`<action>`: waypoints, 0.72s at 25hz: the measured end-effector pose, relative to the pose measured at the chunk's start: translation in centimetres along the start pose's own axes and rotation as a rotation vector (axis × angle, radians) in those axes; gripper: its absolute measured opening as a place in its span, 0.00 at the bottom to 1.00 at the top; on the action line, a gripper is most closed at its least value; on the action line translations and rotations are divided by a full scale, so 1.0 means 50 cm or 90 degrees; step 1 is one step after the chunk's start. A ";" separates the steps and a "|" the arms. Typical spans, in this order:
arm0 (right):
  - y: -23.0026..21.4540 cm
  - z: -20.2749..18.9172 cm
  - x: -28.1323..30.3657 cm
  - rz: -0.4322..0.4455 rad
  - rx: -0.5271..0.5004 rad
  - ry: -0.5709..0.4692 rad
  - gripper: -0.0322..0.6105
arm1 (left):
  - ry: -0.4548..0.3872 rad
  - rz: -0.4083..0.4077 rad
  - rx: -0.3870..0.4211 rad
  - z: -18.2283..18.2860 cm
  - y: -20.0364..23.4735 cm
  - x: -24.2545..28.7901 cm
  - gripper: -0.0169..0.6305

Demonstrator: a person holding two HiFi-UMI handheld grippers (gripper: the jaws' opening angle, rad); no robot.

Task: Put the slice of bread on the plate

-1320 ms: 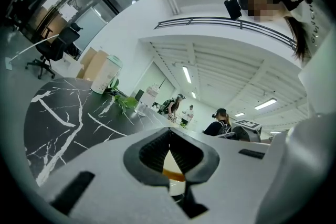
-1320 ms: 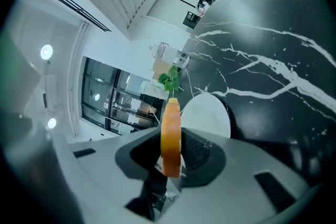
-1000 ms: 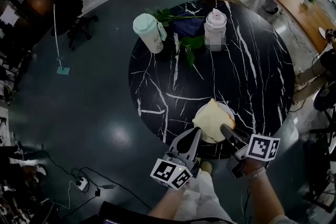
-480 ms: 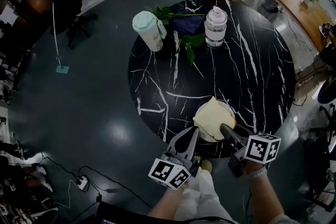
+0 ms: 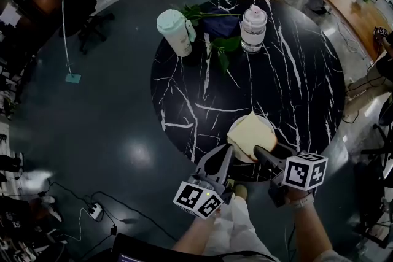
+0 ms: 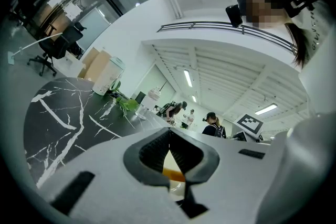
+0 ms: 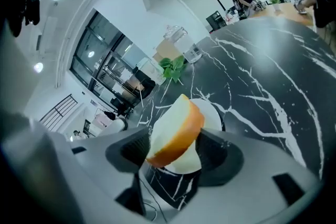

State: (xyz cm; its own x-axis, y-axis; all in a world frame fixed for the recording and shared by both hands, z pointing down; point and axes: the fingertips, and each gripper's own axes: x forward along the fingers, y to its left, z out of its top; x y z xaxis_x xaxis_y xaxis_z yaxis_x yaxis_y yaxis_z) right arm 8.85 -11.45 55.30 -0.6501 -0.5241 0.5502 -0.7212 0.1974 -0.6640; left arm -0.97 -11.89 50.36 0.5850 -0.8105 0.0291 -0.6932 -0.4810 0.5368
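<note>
While the fingers (image 7: 129,150) of the right gripper (image 5: 266,154) pinch the slice of bread (image 7: 176,127) at its crust edge, the slice hangs tilted over the white plate (image 7: 212,118) at the near edge of the black marbled bench (image 5: 295,80). Just left of the plate, the left gripper (image 5: 221,156) has its fingers pressed together, empty. Far across stand a pale green cup (image 5: 175,31) and a clear jar (image 5: 253,27).

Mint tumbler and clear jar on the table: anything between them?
Yes, per the head view: a leafy green stem and a dark blue item lie between the mint tumbler and the clear jar. The blue item can't be identified.
</note>
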 end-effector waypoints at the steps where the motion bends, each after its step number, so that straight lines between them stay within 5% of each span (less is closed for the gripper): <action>1: 0.002 -0.001 -0.001 -0.004 -0.008 0.005 0.43 | 0.000 0.001 -0.001 0.000 0.000 0.000 0.04; 14: -0.003 -0.030 -0.010 -0.093 -0.243 0.122 0.53 | -0.013 -0.009 -0.009 0.018 -0.011 0.005 0.04; 18: -0.026 -0.032 -0.020 -0.106 -0.237 0.133 0.53 | -0.011 -0.010 -0.010 0.016 -0.011 0.004 0.04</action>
State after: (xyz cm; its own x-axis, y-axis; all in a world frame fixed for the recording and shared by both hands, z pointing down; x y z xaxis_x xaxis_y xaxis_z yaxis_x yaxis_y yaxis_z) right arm 10.07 -9.87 56.40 -0.5250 -0.4037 0.7492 -0.8320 0.4287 -0.3520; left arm -0.80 -12.06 49.38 0.5885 -0.8085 0.0062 -0.6768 -0.4884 0.5509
